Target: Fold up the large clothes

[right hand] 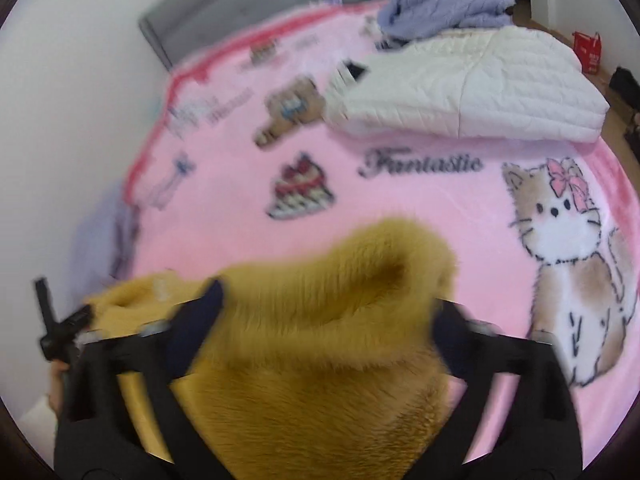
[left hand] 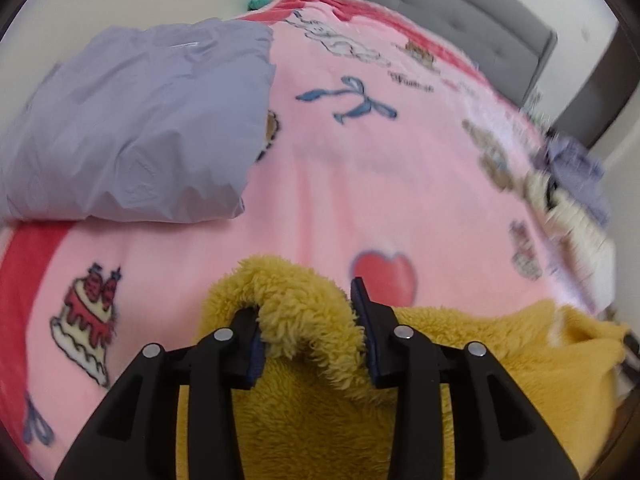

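A mustard-yellow fleece garment (left hand: pixel 312 400) lies on the pink cartoon blanket (left hand: pixel 360 180) at the near edge of the bed. My left gripper (left hand: pixel 306 304) points down at it and stands open. A rolled fold of the fleece sits loosely between its blue-padded fingers. In the right wrist view the same fleece (right hand: pixel 320 360) bulges up between the fingers of my right gripper (right hand: pixel 328 296). That gripper is open very wide, and its pads stand clear of the cloth on both sides. The view is blurred.
A folded lavender garment (left hand: pixel 132 120) lies at the far left of the bed. A folded white quilted jacket (right hand: pixel 468 88) and a heap of purple fluffy cloth (right hand: pixel 444 0) lie at the far right. A grey headboard (left hand: pixel 460 12) stands behind. A red bag (right hand: pixel 588 50) is on the floor.
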`<state>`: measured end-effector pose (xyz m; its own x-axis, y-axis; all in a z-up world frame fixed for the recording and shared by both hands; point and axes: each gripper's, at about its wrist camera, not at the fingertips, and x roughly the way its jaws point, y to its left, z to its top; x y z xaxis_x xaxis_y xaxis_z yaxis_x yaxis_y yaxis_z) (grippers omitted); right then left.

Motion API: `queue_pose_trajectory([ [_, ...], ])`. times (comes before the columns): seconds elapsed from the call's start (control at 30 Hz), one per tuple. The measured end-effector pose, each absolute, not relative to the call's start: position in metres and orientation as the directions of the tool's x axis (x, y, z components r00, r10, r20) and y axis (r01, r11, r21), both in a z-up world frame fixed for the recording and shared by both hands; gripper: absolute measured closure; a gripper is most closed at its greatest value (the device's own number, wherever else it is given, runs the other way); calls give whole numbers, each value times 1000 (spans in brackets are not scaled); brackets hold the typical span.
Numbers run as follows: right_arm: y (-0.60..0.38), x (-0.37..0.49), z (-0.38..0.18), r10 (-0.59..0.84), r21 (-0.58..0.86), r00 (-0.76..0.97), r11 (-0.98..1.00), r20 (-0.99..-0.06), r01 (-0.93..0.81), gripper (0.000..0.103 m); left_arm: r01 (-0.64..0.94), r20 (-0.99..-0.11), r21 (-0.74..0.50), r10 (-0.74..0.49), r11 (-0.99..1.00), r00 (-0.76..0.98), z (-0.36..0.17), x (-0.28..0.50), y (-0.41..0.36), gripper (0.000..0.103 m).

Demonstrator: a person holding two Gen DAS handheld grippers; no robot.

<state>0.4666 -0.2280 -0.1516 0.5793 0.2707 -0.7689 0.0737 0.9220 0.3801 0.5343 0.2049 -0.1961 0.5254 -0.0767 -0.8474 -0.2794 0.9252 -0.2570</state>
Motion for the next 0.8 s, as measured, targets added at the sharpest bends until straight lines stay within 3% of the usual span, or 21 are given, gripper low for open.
queue_pose_trajectory([
  [0.1,-225,454,-129,239,325,622,945,-746,26,8,-274,-808,-312,-102,910,581,-182,527,211,55],
  [0.2,-218,440,-111,226,266,657,963,-719,-40,8,-205,-772,-292,-103,934,627,-168,521,207,45],
  [0.27,-209,433,-104,211,216,666,973,-715,-77,8,-142,-755,-278,-125,950,644,-160,519,202,29],
  [0.47,-178,412,-99,188,114,672,982,-716,-153,8,-85,-761,-275,-163,958,628,-151,519,201,22],
  [0.6,-164,398,-103,220,137,660,975,-718,-176,8,-51,-775,-290,-203,956,598,-145,514,205,19],
  [0.7,-155,390,-103,242,143,652,969,-718,-203,8,-18,-784,-303,-239,953,573,-141,509,212,10],
  [0.73,-153,387,-103,250,146,648,967,-719,-211,8,-20,-785,-276,-213,961,582,-138,506,215,5],
  [0.8,-148,383,-103,253,146,643,966,-723,-215,8,-10,-769,-229,-174,973,615,-129,500,223,5],
])
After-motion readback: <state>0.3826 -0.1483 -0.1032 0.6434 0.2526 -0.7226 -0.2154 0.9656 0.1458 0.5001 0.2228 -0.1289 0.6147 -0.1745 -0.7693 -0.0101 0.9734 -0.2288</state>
